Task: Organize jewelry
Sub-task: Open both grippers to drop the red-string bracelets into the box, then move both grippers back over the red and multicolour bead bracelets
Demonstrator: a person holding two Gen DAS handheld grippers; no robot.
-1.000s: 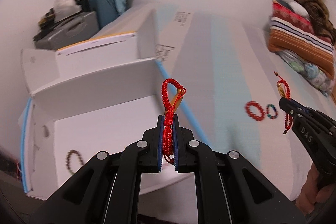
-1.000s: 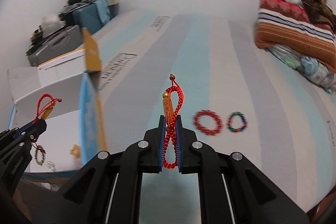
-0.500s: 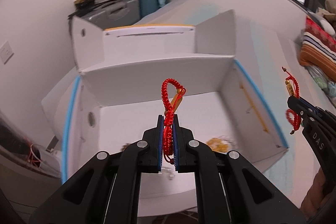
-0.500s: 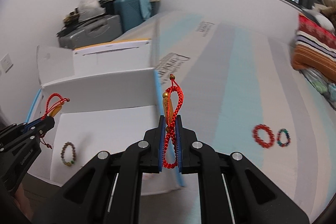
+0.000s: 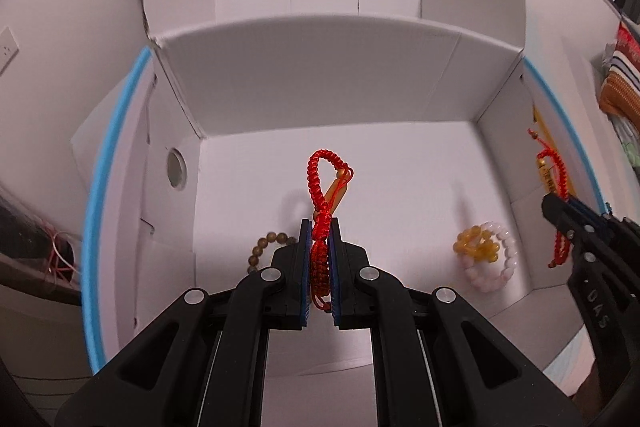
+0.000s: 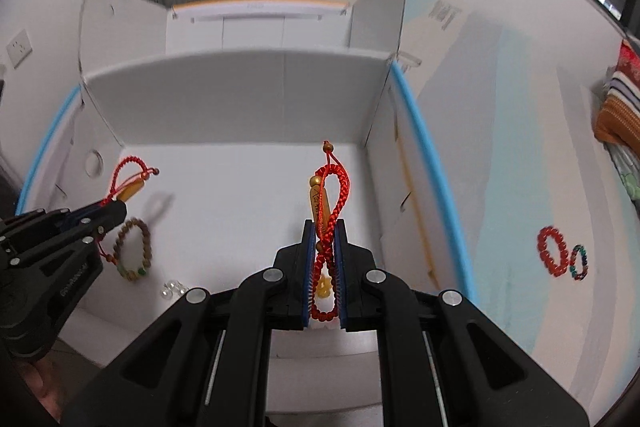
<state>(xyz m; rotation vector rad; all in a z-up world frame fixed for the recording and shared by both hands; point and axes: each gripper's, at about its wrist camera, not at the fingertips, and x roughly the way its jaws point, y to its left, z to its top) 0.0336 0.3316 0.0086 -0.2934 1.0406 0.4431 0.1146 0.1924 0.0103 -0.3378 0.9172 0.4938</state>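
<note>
Both my tools (image 5: 320,227) (image 6: 324,227) grip red braided cord bracelets (image 5: 322,183) (image 6: 332,195) over the white cardboard box (image 5: 320,87) holding three beaded bracelets; two remain at right on the bed (image 6: 500,167).

- The brown bead bracelet (image 5: 267,246) is partly hidden behind the left claw (image 5: 320,239).
- The yellow bracelet (image 6: 323,285) is mostly covered by the right claw (image 6: 325,239).
- The small clear beads (image 6: 173,287) are too small to be identified.
- The striped bedding (image 6: 620,107) is cut off by the picture's edge.

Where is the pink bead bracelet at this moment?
In the left wrist view, the pink bead bracelet lies on the floor of the white box, at the right, overlapping the yellow bead bracelet.
</note>
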